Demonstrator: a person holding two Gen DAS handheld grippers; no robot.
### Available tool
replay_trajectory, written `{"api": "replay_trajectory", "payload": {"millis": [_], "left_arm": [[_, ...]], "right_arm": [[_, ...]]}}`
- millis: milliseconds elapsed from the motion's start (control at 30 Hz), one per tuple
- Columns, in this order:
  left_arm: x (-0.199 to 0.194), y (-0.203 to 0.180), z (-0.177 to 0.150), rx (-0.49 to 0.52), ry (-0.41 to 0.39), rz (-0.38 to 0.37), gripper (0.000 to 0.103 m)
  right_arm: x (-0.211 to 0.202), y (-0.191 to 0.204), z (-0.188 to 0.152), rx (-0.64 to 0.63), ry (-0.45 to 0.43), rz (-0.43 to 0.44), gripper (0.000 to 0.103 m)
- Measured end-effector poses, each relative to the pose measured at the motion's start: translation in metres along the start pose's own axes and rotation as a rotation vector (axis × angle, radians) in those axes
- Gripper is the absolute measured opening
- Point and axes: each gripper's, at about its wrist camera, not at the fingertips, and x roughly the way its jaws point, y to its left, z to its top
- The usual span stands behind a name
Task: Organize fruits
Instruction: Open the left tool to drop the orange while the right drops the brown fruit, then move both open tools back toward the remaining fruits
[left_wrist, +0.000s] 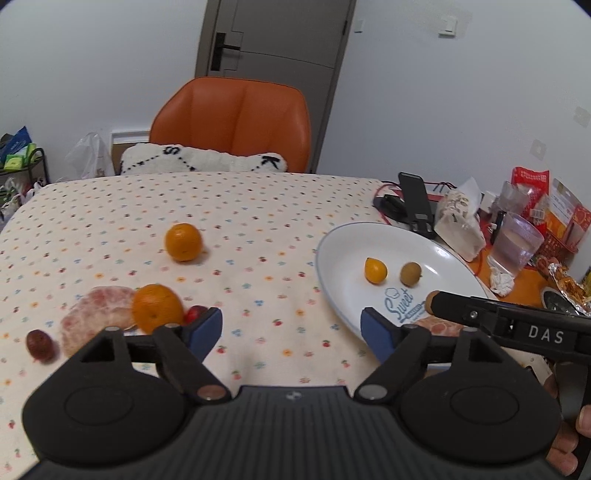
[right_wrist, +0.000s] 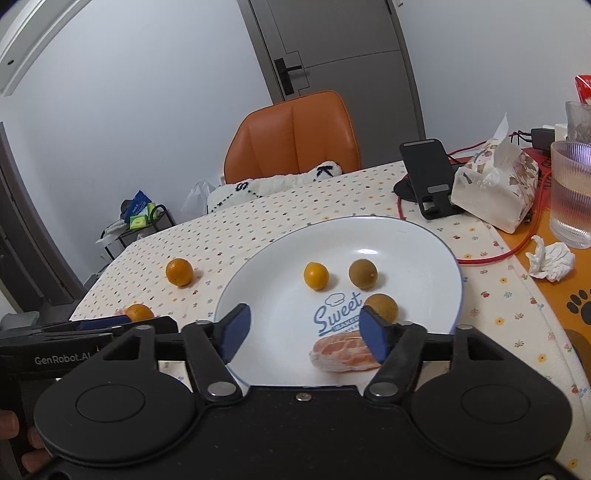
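Observation:
A white plate holds a small yellow kumquat, two brown longans and a peeled pomelo segment. My right gripper hovers open over the plate's near edge, the segment just inside its right finger. To the plate's left, my left gripper is open and empty above the tablecloth. Beyond its left finger lie an orange, a small red fruit, a large peeled pomelo piece and a dark red date. A second orange sits farther back.
Behind and right of the plate stand a black phone stand, a tissue pack, a ribbed glass, a crumpled tissue and a red cable. An orange chair with a cushion stands at the table's far edge.

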Motion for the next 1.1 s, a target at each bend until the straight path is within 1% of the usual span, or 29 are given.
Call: {"api": "replay_trajectory", "payload": {"millis": [233, 333, 600, 700, 967, 1067, 1100], "left_arm": [[-0.012, 0.016, -0.002, -0.025, -0.006, 0.015, 0.085], [-0.018, 0.024, -0.004, -0.034, -0.009, 0.025, 0.086], [-0.032, 0.047, -0.006, -0.064, -0.027, 0.045, 0.086], [-0.038, 0.054, -0.007, -0.052, -0.031, 0.064, 0.086], [-0.049, 0.079, -0.012, -0.060, -0.029, 0.083, 0.086], [-0.051, 0.087, -0.014, -0.068, -0.027, 0.103, 0.086], [-0.050, 0.089, -0.014, -0.073, -0.026, 0.109, 0.086]], "right_arm": [[-0.003, 0.019, -0.001, -0.028, -0.009, 0.005, 0.087], [-0.002, 0.026, -0.001, -0.028, -0.006, 0.020, 0.091], [0.001, 0.047, 0.001, -0.055, -0.003, 0.048, 0.091], [0.002, 0.057, 0.000, -0.067, -0.006, 0.060, 0.091], [0.010, 0.083, -0.003, -0.109, 0.001, 0.108, 0.090], [0.012, 0.090, -0.005, -0.124, 0.005, 0.130, 0.090], [0.013, 0.092, -0.006, -0.126, 0.008, 0.136, 0.088]]}}
